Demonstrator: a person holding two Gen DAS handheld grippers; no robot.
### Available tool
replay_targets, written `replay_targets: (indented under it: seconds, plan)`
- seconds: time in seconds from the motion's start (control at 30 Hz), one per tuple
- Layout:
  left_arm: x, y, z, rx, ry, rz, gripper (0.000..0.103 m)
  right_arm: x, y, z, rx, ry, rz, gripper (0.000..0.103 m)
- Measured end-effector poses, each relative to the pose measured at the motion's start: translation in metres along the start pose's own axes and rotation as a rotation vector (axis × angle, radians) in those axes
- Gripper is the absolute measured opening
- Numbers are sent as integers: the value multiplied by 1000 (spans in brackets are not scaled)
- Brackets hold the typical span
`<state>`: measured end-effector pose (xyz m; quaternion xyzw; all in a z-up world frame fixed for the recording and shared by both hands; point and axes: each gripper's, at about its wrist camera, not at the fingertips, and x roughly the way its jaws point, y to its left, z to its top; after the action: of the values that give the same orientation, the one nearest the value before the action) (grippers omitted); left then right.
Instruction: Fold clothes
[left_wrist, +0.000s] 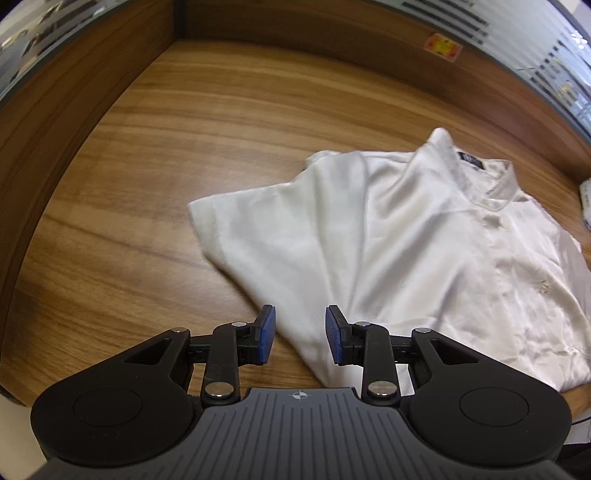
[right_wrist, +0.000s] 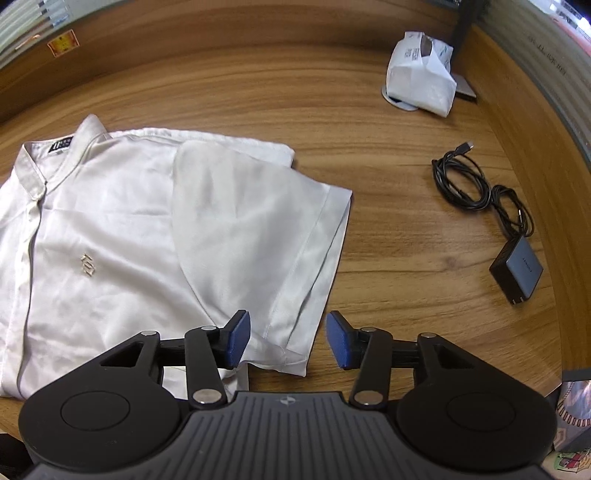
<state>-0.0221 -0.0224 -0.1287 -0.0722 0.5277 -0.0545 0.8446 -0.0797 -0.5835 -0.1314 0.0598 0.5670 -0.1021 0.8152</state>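
Item: white shirt (left_wrist: 424, 240), lying front-up on the worktop (left_wrist: 221, 129), sleeves spread, ahead of both claws. Left claw (left_wrist: 300, 334) is hovering agape and empty over one sleeve (left_wrist: 258, 229); right claw (right_wrist: 289, 339) is doing likewise over the other sleeve (right_wrist: 295, 236). Likely sleeve-folding is in hand, each claw needing to pinch its sleeve's edge.
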Motion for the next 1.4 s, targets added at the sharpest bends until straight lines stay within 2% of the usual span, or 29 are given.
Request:
replay_targets:
  seconds: [0.27, 0.4, 0.57, 0.7, 0.9, 1.1, 1.27, 1.4]
  plan:
    - [-19, -49, 4, 110, -26, -46, 42, -8, -5, 3, -27, -13, 21, 58]
    - [-26, -79, -1, 161, -19, -83, 46, -4, -15, 19, -88, -21, 48, 64]
    - [-28, -123, -16, 194, -6, -100, 47, 0, -26, 39, -165, -31, 82, 64]
    - [-25, -160, -34, 182, -4, -89, 47, 11, -37, 61, -254, -39, 117, 64]
    - [-22, -227, -66, 86, -13, -47, 47, 36, -55, 104, -438, -33, 220, 64]
    - [-22, -298, -95, 27, -25, -27, 50, 54, -59, 133, -627, -17, 278, 64]
    - [-15, -345, -109, 46, -24, -4, 50, 65, -54, 142, -774, -15, 316, 65]
    - [-9, -372, -118, 66, -16, 27, 51, 71, -50, 143, -827, -4, 357, 65]
